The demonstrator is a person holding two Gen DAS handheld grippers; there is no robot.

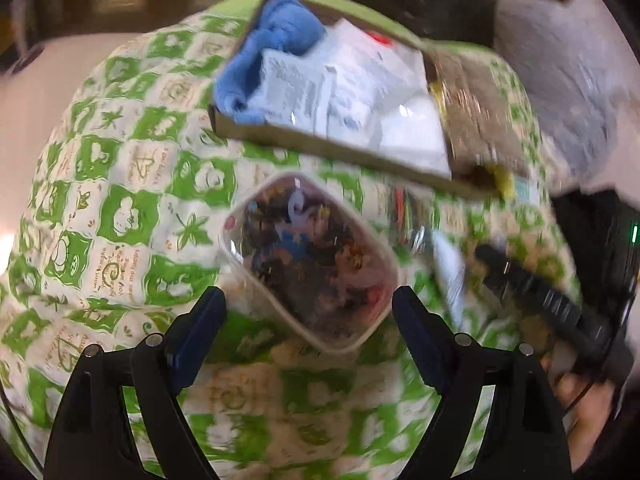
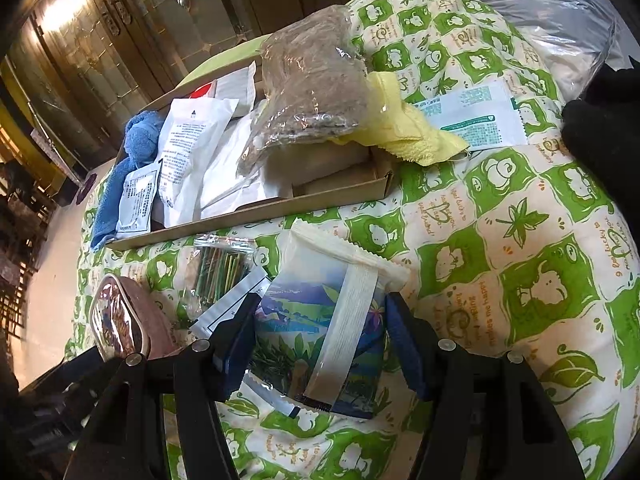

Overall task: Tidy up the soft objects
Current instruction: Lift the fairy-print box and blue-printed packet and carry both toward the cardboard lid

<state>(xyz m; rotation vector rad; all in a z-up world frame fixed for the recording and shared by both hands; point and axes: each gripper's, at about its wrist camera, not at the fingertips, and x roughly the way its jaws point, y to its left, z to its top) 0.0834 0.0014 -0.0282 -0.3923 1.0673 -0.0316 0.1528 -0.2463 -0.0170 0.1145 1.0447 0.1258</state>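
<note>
My right gripper (image 2: pixel 323 300) is shut on a soft pack with a landscape print (image 2: pixel 324 320), held just above the green-and-white quilt (image 2: pixel 520 240). Behind it, a cardboard tray (image 2: pixel 240 216) holds a blue towel (image 2: pixel 132 152) and white packets (image 2: pixel 192 140). A brown bundle in clear wrap (image 2: pixel 316 92) and a yellow cloth (image 2: pixel 404 124) lean on its far end. My left gripper (image 1: pixel 308 292) is open above the quilt (image 1: pixel 120 200). A clear pouch with colourful contents (image 1: pixel 308 256) lies just ahead of and between its fingers, untouched. The tray (image 1: pixel 320 148) lies beyond it.
A packet of green sticks (image 2: pixel 220 268) and a flat white packet (image 2: pixel 232 304) lie left of the held pack. A green-printed packet (image 2: pixel 472 116) sits by the yellow cloth. A grey pillow in plastic (image 2: pixel 552 12) is at the back right. The bed's edge drops to the floor on the left.
</note>
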